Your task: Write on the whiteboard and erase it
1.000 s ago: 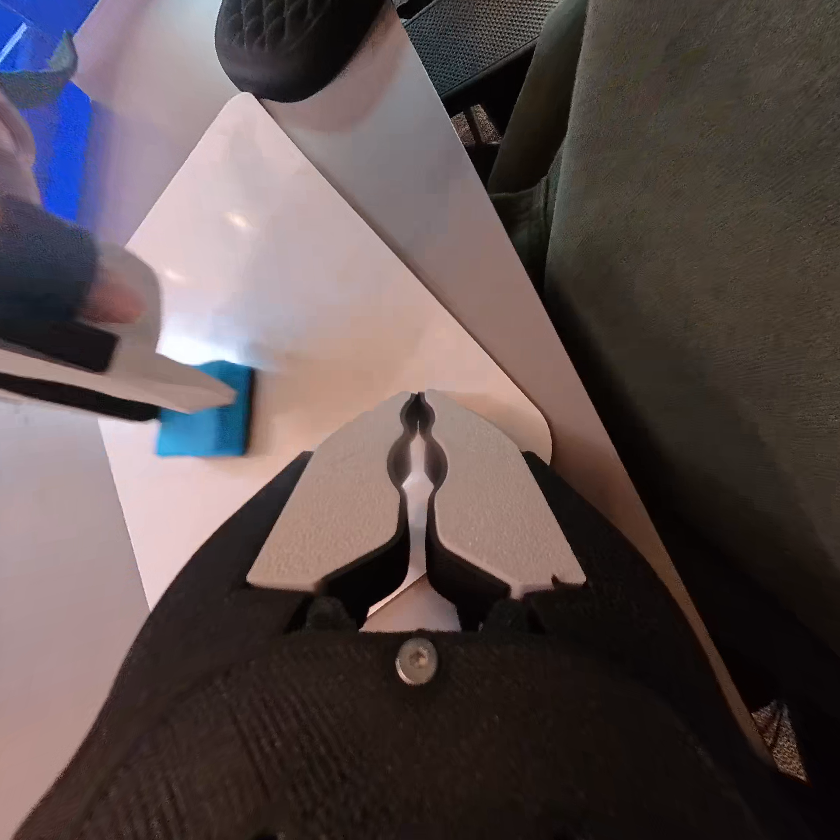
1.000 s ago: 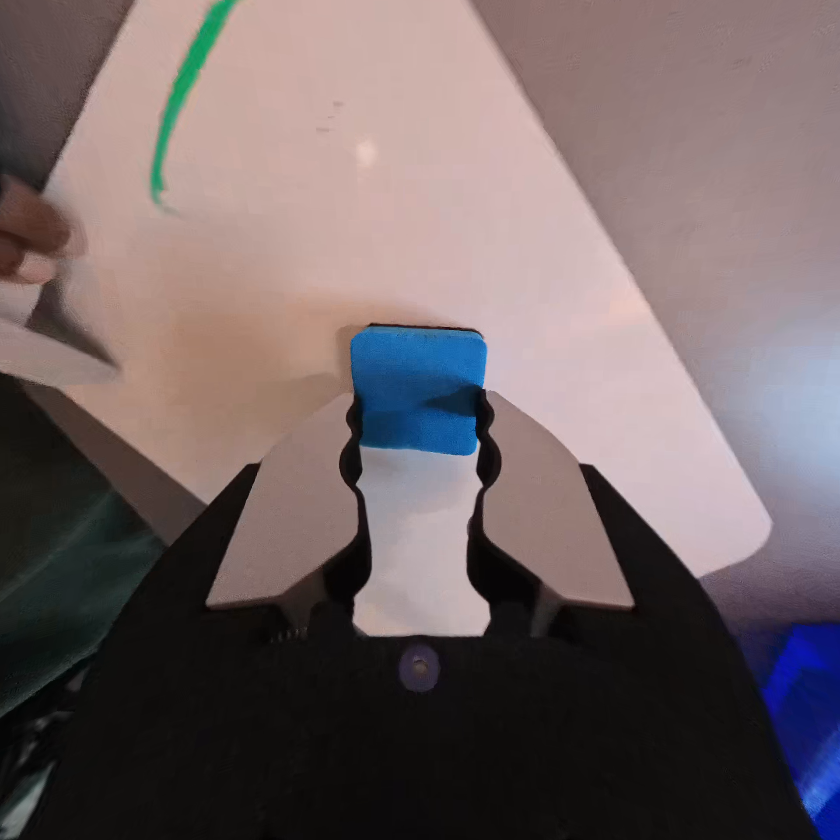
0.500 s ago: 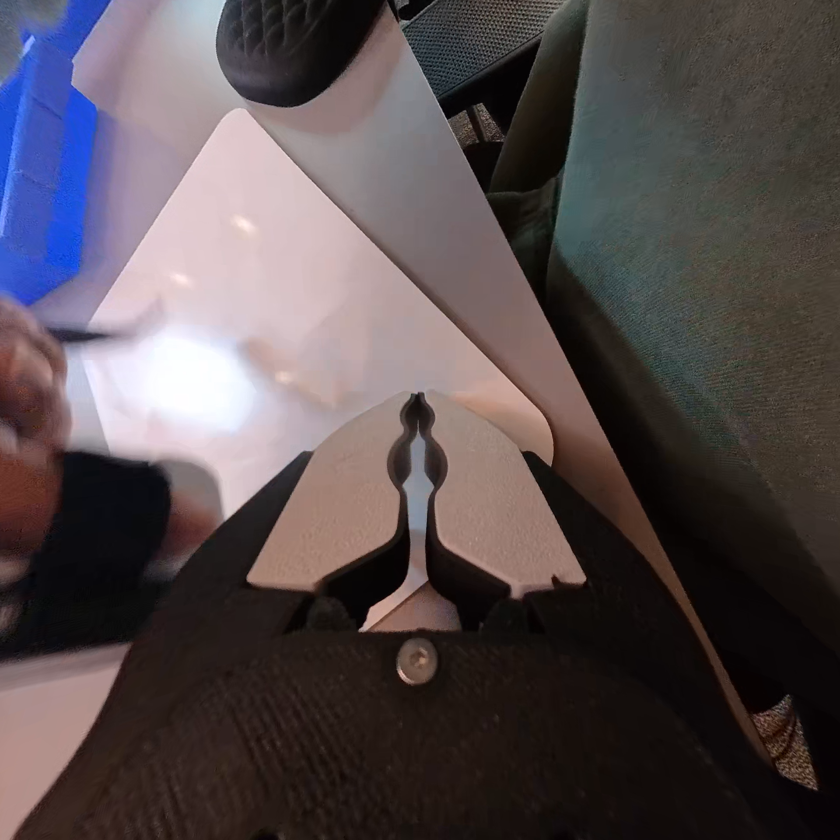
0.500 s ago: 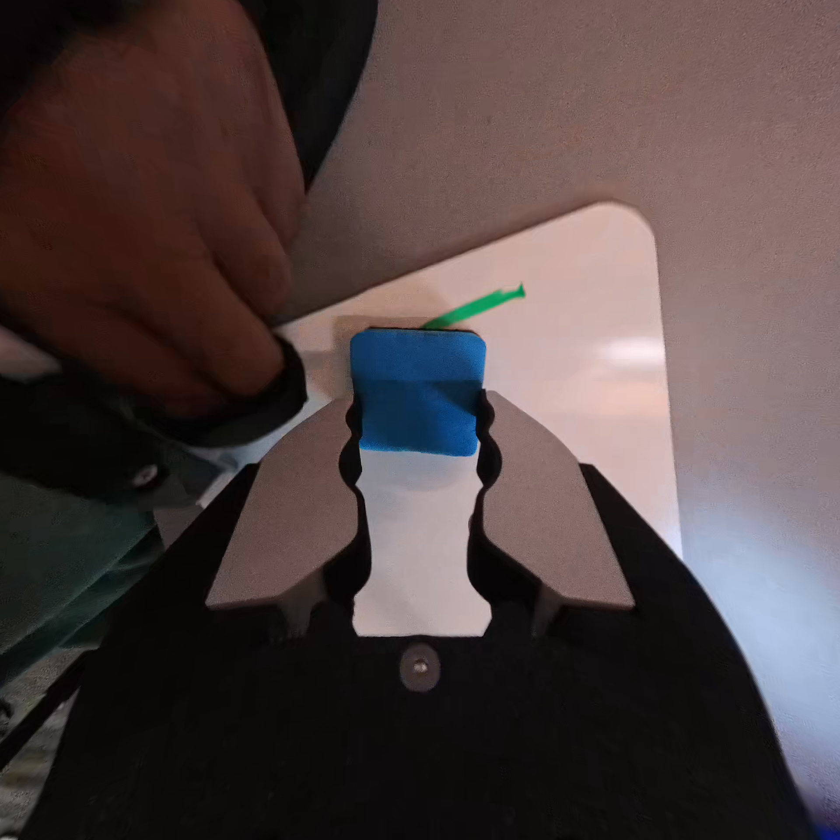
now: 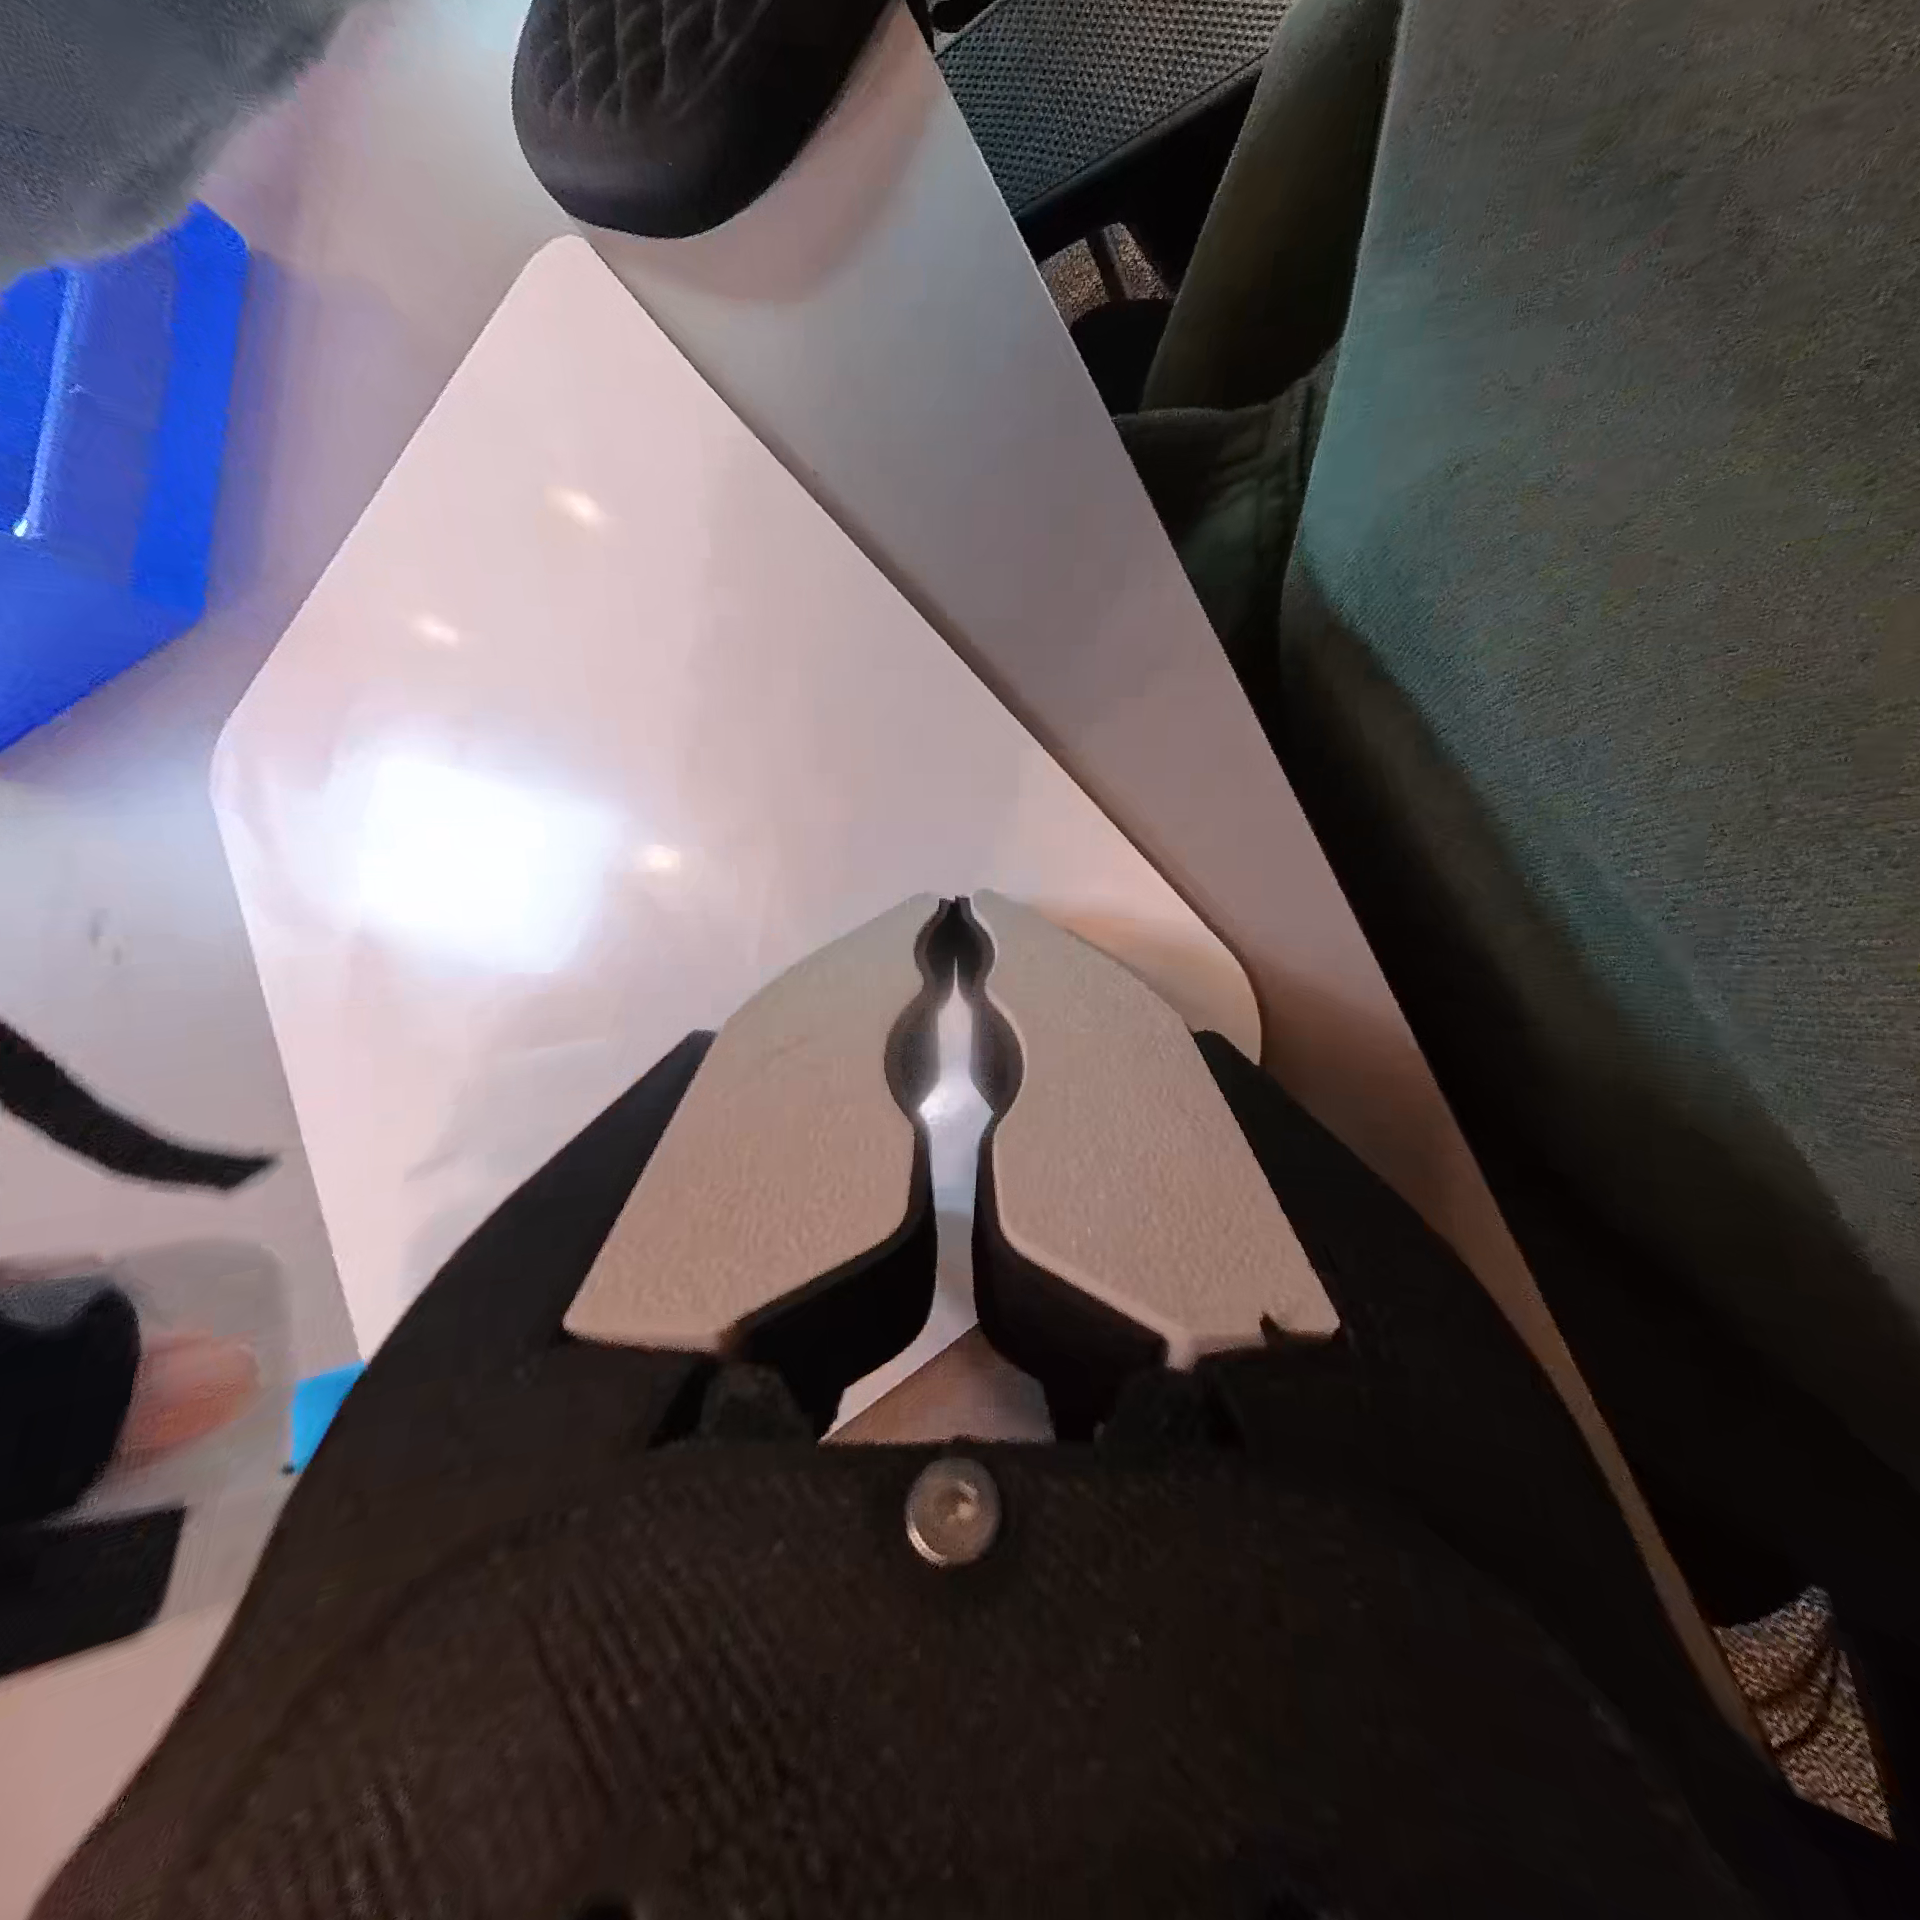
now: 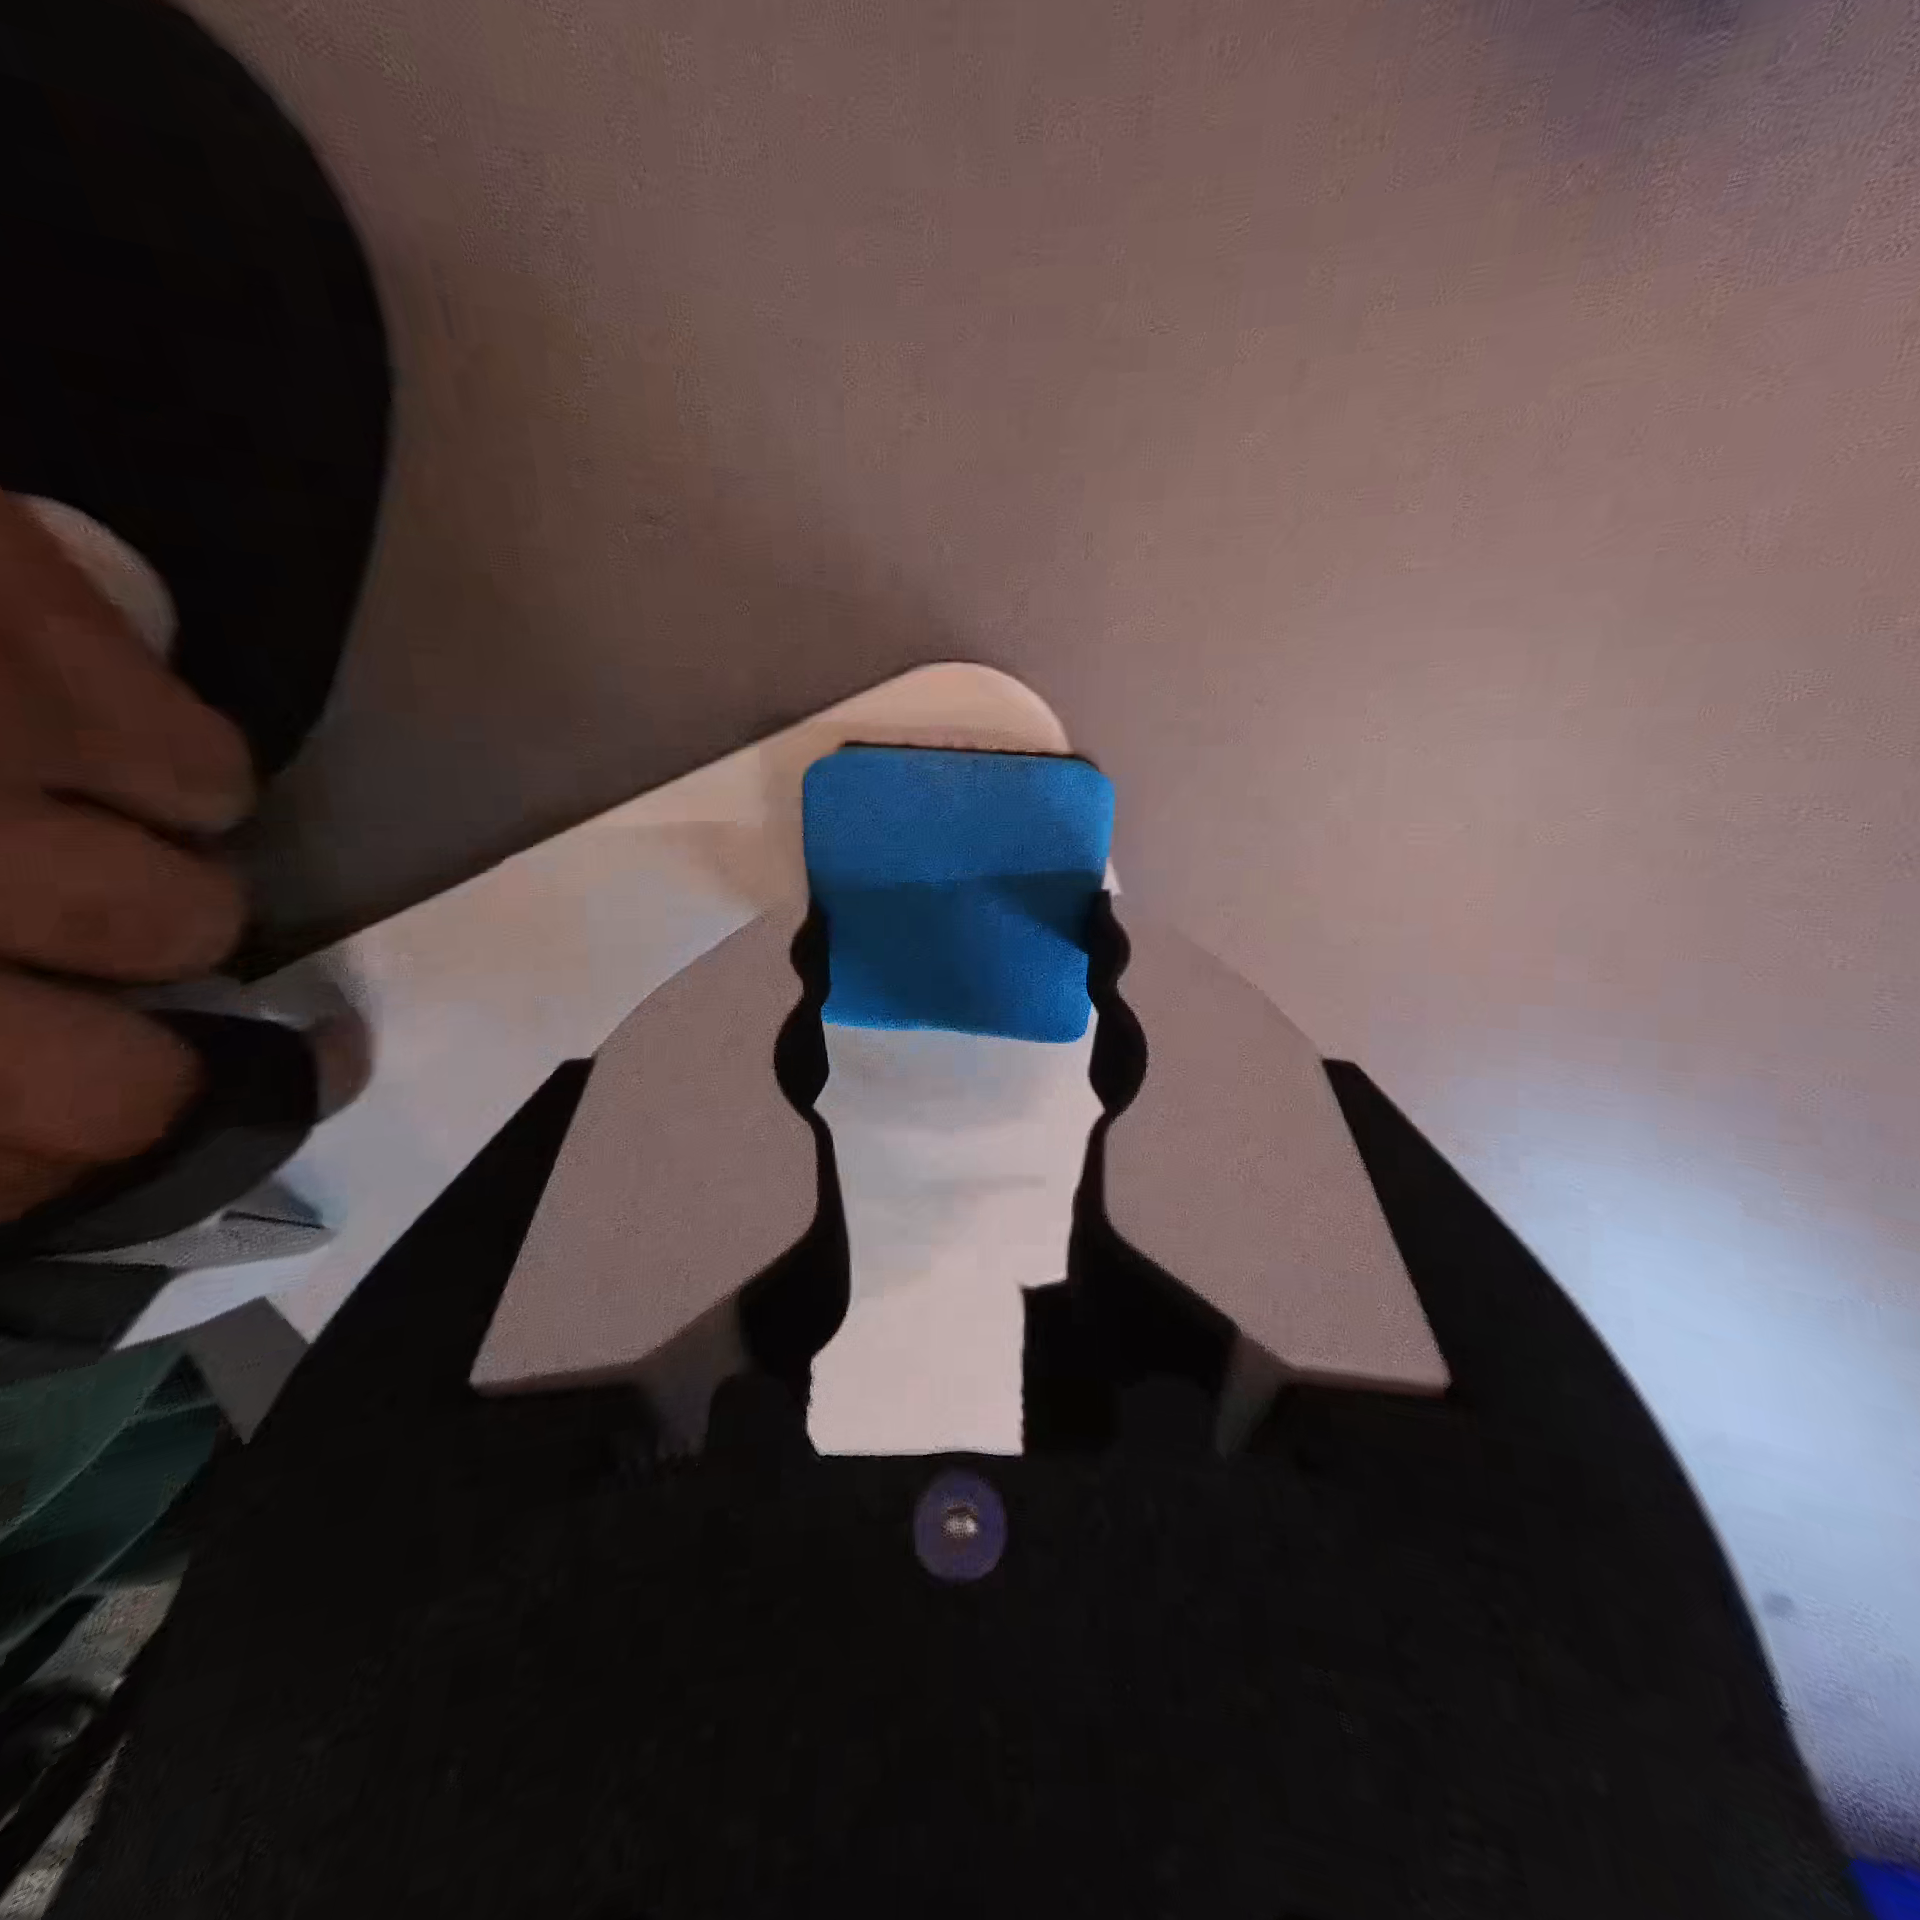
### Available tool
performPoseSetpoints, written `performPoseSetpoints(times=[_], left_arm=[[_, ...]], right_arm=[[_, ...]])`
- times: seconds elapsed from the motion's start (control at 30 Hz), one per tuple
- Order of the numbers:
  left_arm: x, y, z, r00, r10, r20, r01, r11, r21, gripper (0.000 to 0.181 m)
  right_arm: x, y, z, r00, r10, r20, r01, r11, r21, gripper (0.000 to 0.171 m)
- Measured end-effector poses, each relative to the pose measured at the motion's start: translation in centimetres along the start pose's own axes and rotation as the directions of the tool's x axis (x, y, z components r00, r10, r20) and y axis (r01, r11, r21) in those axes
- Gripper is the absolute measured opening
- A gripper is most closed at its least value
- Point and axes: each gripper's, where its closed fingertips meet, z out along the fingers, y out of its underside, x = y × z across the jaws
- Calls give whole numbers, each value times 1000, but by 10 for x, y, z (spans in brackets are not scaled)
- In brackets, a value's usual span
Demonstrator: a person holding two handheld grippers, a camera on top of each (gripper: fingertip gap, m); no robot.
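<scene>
Eraser (image 6: 951, 883) sits clamped in my right gripper (image 6: 956, 935), face down on the whiteboard (image 6: 582, 935) corner for wiping. My left gripper (image 5: 956, 914), closed and empty, presses the whiteboard to steady it, I judge.

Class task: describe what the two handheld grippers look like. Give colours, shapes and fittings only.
The left gripper and the right gripper match. Each has a black textured body with one round screw in the middle. Each carries two flat, pale grey fingers that taper forward, with wavy black inner edges. No cables show.
</scene>
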Motion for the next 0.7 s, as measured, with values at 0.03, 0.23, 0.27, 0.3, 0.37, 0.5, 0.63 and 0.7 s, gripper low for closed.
performPoseSetpoints(times=[0.03,0.23,0.27,0.3,0.37,0.5,0.63,0.7], left_arm=[[0,0,0,1000,-4,-1,4,1000,0,0],[0,0,0,1000,-11,-5,11,1000,2,0],[0,0,0,1000,-7,-2,7,1000,1,0],[0,0,0,1000,-8,0,8,1000,0,0],[-1,2,-2,1000,-16,8,16,1000,-3,0],[1,5,-5,1000,10,27,-10,1000,-10,0],[7,3,-8,996,83,20,-83,996,6,0],[12,1,-10,985,165,48,-165,986,0,0]], right_arm=[[4,8,-2,1000,14,-9,-14,1000,-13,49],[-52,6,1,983,-164,84,169,984,-57,49],[-43,-8,3,987,-141,73,142,990,-17,49],[-27,-16,4,994,-99,53,99,995,15,49],[10,-8,1,1000,-16,-27,16,1000,18,49],[-18,56,-9,999,13,50,-12,1000,-25,49],[-103,68,-9,981,-145,125,151,988,-38,49],[-108,53,-5,975,-199,98,203,979,-36,49]])
